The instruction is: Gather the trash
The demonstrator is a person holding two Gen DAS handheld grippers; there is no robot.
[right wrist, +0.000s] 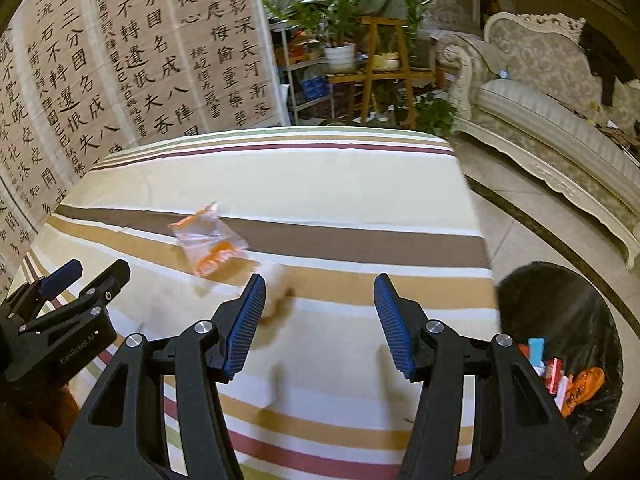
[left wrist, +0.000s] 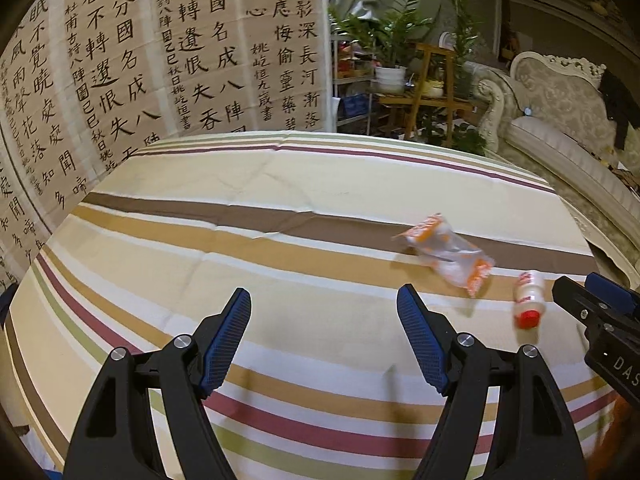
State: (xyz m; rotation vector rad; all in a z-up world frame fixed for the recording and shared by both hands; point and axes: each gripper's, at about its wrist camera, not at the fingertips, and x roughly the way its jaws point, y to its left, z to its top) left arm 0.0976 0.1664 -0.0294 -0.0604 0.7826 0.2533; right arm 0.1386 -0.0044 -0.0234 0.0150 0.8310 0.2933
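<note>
A crumpled clear wrapper with orange print [left wrist: 448, 254] [right wrist: 208, 240] lies on the brown stripe of the striped tablecloth [left wrist: 280, 184]. Close by lies a small white bottle with a red cap [left wrist: 528, 300]; in the right wrist view this bottle [right wrist: 276, 280] is blurred and shows just beyond my right gripper's left finger. My left gripper [left wrist: 324, 296] hangs open over bare cloth, well left of both items. My right gripper [right wrist: 320, 282] [left wrist: 578, 282] is open too, nothing between its pads. The left gripper [right wrist: 98, 270] shows at the left edge of the right wrist view.
A bin lined with a black bag [right wrist: 560, 312] stands on the floor off the table's right edge, with colourful trash inside. A calligraphy screen [left wrist: 160, 60] stands behind the table on the left. Potted plants on a wooden stand [left wrist: 400, 68] and an ornate sofa [right wrist: 540, 92] are behind.
</note>
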